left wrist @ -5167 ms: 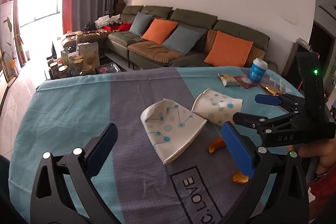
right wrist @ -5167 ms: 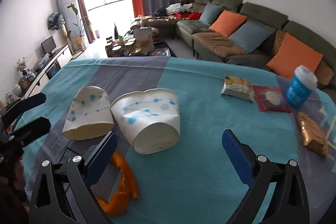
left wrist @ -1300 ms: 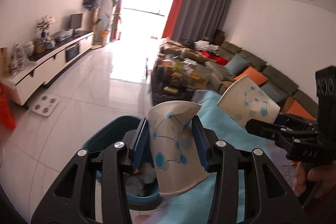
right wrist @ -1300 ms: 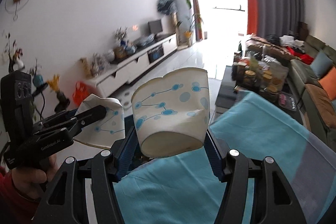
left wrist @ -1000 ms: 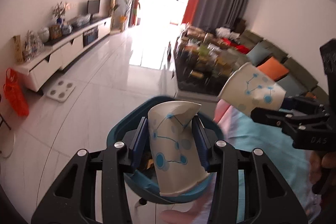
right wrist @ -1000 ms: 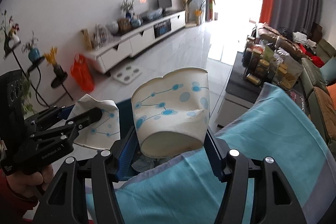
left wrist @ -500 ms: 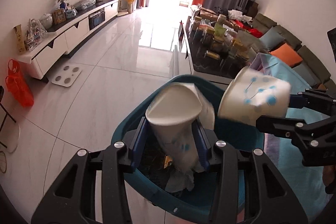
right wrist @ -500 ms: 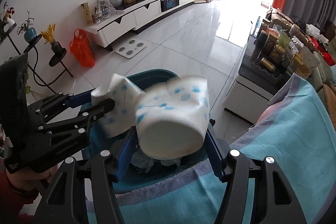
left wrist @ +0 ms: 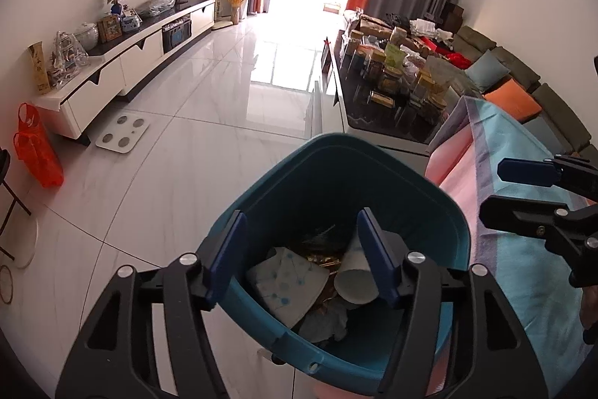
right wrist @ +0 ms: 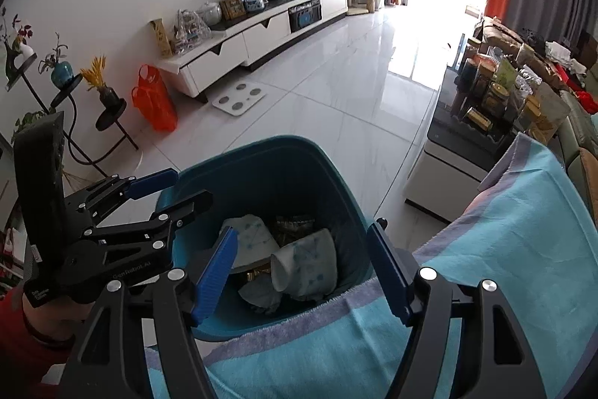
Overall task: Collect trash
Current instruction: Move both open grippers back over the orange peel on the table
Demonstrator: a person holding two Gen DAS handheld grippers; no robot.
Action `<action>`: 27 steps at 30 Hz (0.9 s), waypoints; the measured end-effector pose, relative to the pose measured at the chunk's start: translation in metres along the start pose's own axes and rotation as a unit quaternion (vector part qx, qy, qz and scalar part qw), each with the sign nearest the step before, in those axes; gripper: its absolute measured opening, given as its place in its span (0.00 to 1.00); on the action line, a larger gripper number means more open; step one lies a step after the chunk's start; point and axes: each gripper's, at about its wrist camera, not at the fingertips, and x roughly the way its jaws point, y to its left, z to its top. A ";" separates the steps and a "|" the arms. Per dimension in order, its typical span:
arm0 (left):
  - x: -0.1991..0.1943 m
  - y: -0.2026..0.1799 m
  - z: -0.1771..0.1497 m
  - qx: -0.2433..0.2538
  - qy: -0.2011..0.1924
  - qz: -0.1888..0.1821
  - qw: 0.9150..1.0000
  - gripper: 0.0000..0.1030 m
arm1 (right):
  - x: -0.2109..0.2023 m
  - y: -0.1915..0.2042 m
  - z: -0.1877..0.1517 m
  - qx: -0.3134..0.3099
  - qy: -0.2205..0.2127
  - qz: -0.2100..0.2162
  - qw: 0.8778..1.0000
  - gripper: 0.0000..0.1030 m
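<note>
Left wrist view: the left gripper (left wrist: 301, 255) hangs over the blue bin (left wrist: 373, 171), fingers wide and empty, like the right gripper (right wrist: 304, 273). 2 crushed paper cups (left wrist: 289, 285) lie inside: light, soft, best pinched across a flattened wall.
</note>
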 end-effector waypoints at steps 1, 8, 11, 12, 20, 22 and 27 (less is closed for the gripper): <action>-0.004 -0.001 0.000 -0.001 -0.004 0.001 1.000 0.66 | -0.003 -0.001 0.000 0.001 -0.003 0.000 1.000 0.67; -0.056 -0.014 0.006 -0.006 -0.058 -0.005 0.998 0.88 | -0.048 -0.008 -0.009 0.008 -0.054 -0.014 0.998 0.74; -0.086 -0.027 0.009 0.002 -0.093 -0.011 0.996 0.95 | -0.072 -0.013 -0.019 0.013 -0.081 -0.022 0.996 0.80; -0.096 -0.033 0.010 0.006 -0.102 -0.013 0.995 0.95 | -0.082 -0.015 -0.024 0.016 -0.094 -0.025 0.995 0.82; -0.160 -0.084 0.010 0.048 -0.159 -0.040 0.985 0.95 | -0.141 -0.034 -0.059 0.045 -0.159 -0.057 0.985 0.94; -0.171 -0.099 0.007 0.056 -0.164 -0.052 0.983 0.95 | -0.154 -0.038 -0.071 0.053 -0.171 -0.069 0.981 0.94; -0.193 -0.135 -0.004 0.083 -0.176 -0.081 0.977 0.95 | -0.180 -0.046 -0.097 0.075 -0.195 -0.101 0.973 0.94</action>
